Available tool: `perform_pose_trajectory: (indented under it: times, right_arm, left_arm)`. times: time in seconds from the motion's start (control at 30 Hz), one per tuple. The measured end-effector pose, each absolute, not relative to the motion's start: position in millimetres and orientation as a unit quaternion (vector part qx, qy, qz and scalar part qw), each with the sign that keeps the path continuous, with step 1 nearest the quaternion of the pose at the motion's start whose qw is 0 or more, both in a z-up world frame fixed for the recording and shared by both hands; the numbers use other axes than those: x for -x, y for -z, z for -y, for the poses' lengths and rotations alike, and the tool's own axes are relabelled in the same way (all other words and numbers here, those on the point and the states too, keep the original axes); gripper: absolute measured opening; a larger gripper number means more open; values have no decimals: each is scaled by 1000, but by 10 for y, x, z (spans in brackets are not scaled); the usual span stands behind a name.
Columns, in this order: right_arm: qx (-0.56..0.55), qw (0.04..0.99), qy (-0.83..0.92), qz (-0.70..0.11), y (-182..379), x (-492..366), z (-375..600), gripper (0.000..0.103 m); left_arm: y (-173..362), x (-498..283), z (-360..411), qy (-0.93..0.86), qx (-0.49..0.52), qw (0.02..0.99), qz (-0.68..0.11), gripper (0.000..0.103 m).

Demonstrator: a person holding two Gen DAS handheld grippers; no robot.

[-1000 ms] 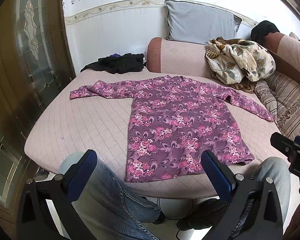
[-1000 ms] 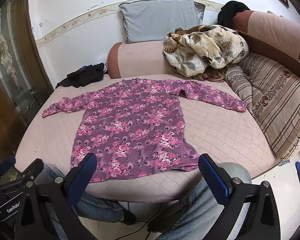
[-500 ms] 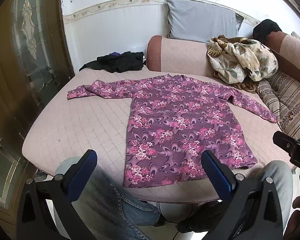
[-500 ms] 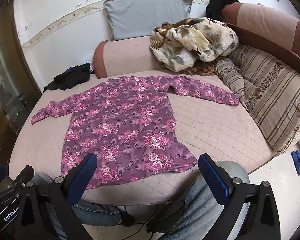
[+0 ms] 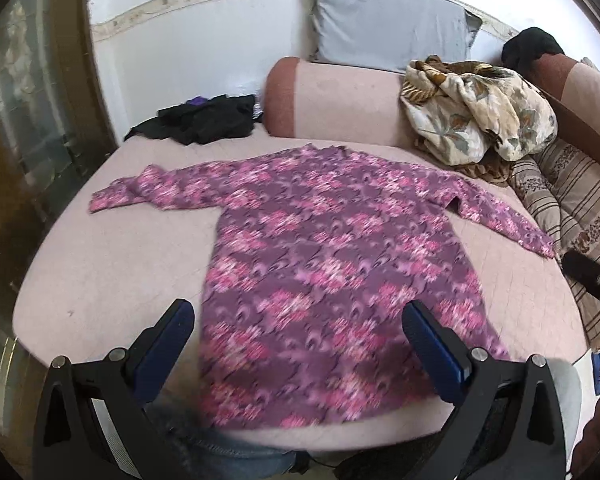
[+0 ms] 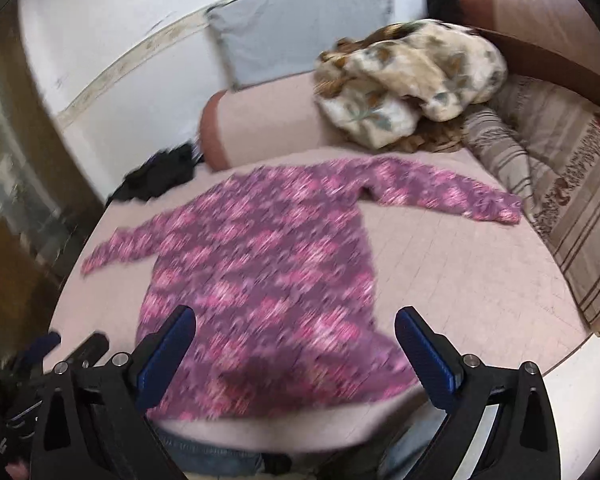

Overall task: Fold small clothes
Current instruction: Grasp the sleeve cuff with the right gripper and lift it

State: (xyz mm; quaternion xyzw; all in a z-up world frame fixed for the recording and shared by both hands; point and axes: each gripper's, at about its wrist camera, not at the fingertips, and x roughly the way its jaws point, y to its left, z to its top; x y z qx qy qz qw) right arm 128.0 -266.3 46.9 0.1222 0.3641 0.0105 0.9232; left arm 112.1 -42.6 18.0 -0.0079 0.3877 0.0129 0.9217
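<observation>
Purple floral top lies spread flat on the pink quilted bed, both sleeves out to the sides, hem toward the near edge. In the left wrist view the left sleeve reaches toward the dark garment pile; the right sleeve ends near the striped cushion. Both views are blurred, so the print is smeared.

Left gripper hangs over the hem end of the top, jaws spread wide, nothing between them. One blue pad sits over bare quilt just left of the fabric edge, the other over the lower right part of the top. Whether the pads touch the cloth cannot be told.

Right gripper likewise released, jaws wide apart, hovering over the hem area; its shadow falls on the fabric. Nothing held.

In the right wrist view the left tool shows at lower left as a black body with a blue tip. In the left wrist view a black part of the right tool juts in at the right edge.

Behind the top: pink bolster, grey pillow against the white wall, crumpled leaf-print blanket heaped at the bolster's right end. Person's denim-clad knees show below the bed edge.
</observation>
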Motion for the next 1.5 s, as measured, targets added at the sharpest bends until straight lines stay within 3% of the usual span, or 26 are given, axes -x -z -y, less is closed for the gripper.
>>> perform_pose_trajectory:
  times: [0.17,0.43,0.7,0.87,0.97,1.03,1.07,1.17,1.37,1.5]
  right_arm:
    - [-217,913,29,-345,-421,-1693,3402,102]
    - [-234,902,113,-344,-465,-2709,4465,102]
    - [-338,826,237,-383,558,-3066,5757,79]
    - [-439,767,262,-389,1133,-2998,6233,79]
    - [-426,773,271,-384,1171,-3096,6244,79]
    - [-397,781,280,-392,1156,-3246,6211,73]
    - [-374,785,295,-397,1165,-3319,6200,61]
    - [-347,807,296,-374,1101,-3277,6157,11]
    - [-195,905,248,-284,93,-3128,5271,10]
    - [-60,961,155,-221,-545,-2953,3926,9]
  left_arm:
    - [-254,-1661,853,26,-19,926,-377,103]
    - [-282,-2777,1695,80,-55,923,-372,103]
    - [529,-3141,1983,116,-5,884,-452,103]
    - [814,-3166,2081,134,10,868,-477,103]
    - [783,-3135,2067,138,0,870,-473,103]
    - [717,-3129,1984,136,7,870,-473,103]
    - [698,-3133,1929,135,11,870,-474,103]
    - [594,-3093,1708,128,16,874,-468,103]
    - [453,-2855,993,94,39,887,-450,103]
    - [466,-2659,379,62,84,891,-442,103]
